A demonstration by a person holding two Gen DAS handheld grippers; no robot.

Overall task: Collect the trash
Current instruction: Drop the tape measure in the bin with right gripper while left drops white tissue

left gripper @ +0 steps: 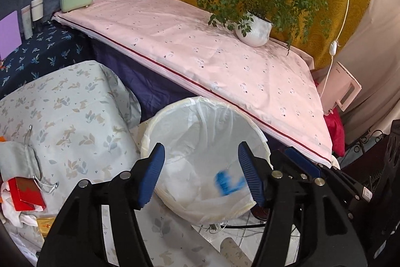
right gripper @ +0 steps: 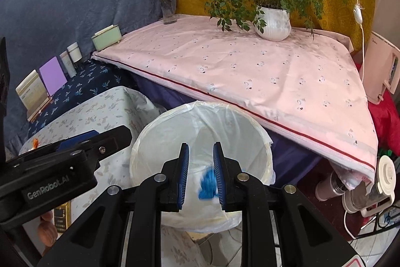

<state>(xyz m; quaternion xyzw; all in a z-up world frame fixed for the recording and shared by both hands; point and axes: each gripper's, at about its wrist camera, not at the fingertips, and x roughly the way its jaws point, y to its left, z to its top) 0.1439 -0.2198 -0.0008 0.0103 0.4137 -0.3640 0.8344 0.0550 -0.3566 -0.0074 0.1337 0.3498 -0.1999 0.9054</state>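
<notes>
Bin: we see a round white trash bin (left gripper: 200,157) lined with a thin clear bag (left gripper: 212,116), standing on the floor near the front edge of the pink-covered surface (left gripper: 225,54).
Trash in bin: a blurred blue scrap (right gripper: 207,183) shows inside the liner, low and toward the near side; we cannot tell whether it is falling or at rest.
Left hand-held gripper (left gripper: 201,174): fingers wide apart, holding nothing, above the bin mouth.
Right hand-held gripper (right gripper: 200,174): blue pads a narrow gap apart, nothing between them, also aimed into the bin.
Trash left: a red carton (left gripper: 26,193), a gold box (left gripper: 46,223) and white crumpled paper (left gripper: 10,212) lie on the leaf-print cloth (left gripper: 75,116) at far left, beside a grey drawstring pouch (left gripper: 17,162).
Handling, our judgement: carton looks light and stiff; pinch across its flat faces near one edge. Paper looks soft and crushable; take a bunched fold.
Risk: liner is flimsy; a snagged finger could drag it off the rim.
</notes>
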